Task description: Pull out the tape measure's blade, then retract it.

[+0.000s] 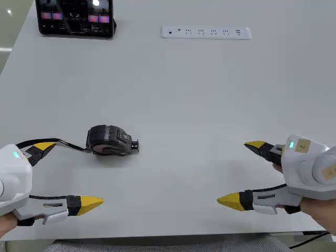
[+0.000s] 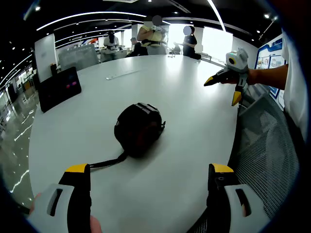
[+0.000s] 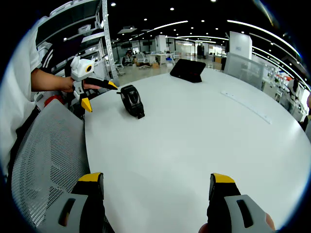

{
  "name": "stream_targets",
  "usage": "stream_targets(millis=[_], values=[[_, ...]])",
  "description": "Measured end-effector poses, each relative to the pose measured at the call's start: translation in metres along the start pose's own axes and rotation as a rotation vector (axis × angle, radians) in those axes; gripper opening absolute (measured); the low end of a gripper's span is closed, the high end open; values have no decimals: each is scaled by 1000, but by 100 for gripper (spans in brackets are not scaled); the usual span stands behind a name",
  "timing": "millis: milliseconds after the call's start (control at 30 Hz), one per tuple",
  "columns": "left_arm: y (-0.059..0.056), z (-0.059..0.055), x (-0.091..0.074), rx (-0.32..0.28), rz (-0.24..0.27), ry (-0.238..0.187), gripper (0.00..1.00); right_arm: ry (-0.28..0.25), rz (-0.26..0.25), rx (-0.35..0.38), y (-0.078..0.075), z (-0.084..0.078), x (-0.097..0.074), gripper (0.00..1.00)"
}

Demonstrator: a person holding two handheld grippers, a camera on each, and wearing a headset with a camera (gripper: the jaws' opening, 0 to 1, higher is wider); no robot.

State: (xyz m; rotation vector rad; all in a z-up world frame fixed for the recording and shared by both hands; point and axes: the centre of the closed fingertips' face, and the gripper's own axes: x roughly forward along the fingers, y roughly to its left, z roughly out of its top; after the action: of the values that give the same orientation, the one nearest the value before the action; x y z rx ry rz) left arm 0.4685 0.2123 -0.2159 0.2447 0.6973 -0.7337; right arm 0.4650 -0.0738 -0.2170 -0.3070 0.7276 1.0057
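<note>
A black tape measure point(image 1: 109, 140) lies on its side on the white table point(image 1: 199, 105), its blade tip facing right and a black wrist strap point(image 1: 65, 143) trailing left. My left gripper point(image 1: 73, 173) is open at the table's near left, the strap running toward its upper jaw. In the left gripper view the tape measure point(image 2: 139, 128) sits ahead between the open yellow-tipped fingers point(image 2: 77, 171). My right gripper point(image 1: 236, 173) is open at the near right, well apart from the tape. The right gripper view shows the tape measure point(image 3: 132, 99) far off beside the left gripper point(image 3: 97, 92).
A dark tablet point(image 1: 76, 18) stands at the far left of the table, and a white power strip point(image 1: 206, 32) lies at the far centre. A mesh chair back point(image 3: 43, 160) sits below the near edge. People stand beyond the table's far end point(image 2: 155, 34).
</note>
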Motion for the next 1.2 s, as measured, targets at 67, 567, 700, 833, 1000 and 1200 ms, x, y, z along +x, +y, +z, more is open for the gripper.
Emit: stream_targets(millis=[67,567,700,833,1000,1200], values=[[0,0,0,1,0,1,99,-1,4,5,1,0,0,89],[0,5,-3,11,10,-13,99,-6,2,-12,2,4,-2,90],[-1,5,-5,17,8,-19,99,-14,5,-12,2,8,-4,90],[-1,3,-6,25,6,-20,99,-21,8,-14,4,10,-3,89],[1,2,-6,29,15,-26,99,-17,19,-13,7,6,1,88],[1,-1,-6,20,15,-12,99,-14,22,-6,6,4,3,88]])
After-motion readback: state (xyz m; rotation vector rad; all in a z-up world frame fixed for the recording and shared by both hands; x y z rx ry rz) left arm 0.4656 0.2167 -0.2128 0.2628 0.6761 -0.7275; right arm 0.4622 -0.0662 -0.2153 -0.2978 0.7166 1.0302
